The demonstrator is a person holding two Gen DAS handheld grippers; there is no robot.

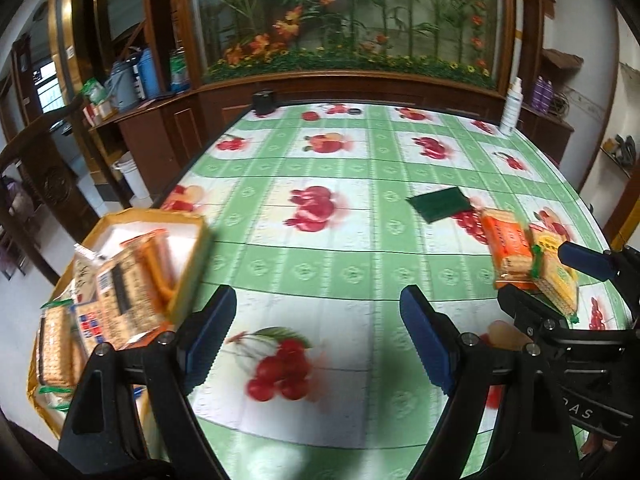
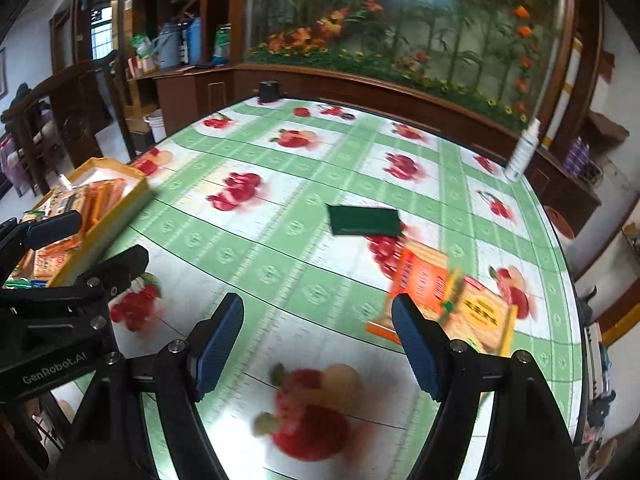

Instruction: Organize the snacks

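While both of my grippers hang over the bench (image 1: 320, 240) with nothing in them, I read this as the stretch between one placement and the next pick. The yellow box (image 1: 192, 268) sits at the near left corner of the bench and already holds several cracker packs, some lying flat, some stacked at its front edge. Two packs remain outside it, on the right side of the bench: an orange snack pack (image 2: 424, 280) and, touching it on its right, a yellow snack pack (image 2: 480, 312). A dark green pack (image 2: 364, 220) lies flat a little beyond them, apart from both.

My left gripper (image 1: 316, 336) is released, its blue pads wide apart over bare cloth, with the box just to its left. My right gripper (image 2: 316, 340) is also empty, and its jaws are opening; its right finger crosses in front of the orange pack's near corner in the right wrist view, but I cannot see any pad pressing on it.

I judge the sorting well along but unfinished, with three items left out. The next move, as I see it, belongs to the right gripper: swing further right, straddle the orange pack across its narrow width, and close. Since the two packs touch, I would want one finger slipped between them, or the yellow one may be dragged along. Blur in both views makes the exact gap hard to judge.
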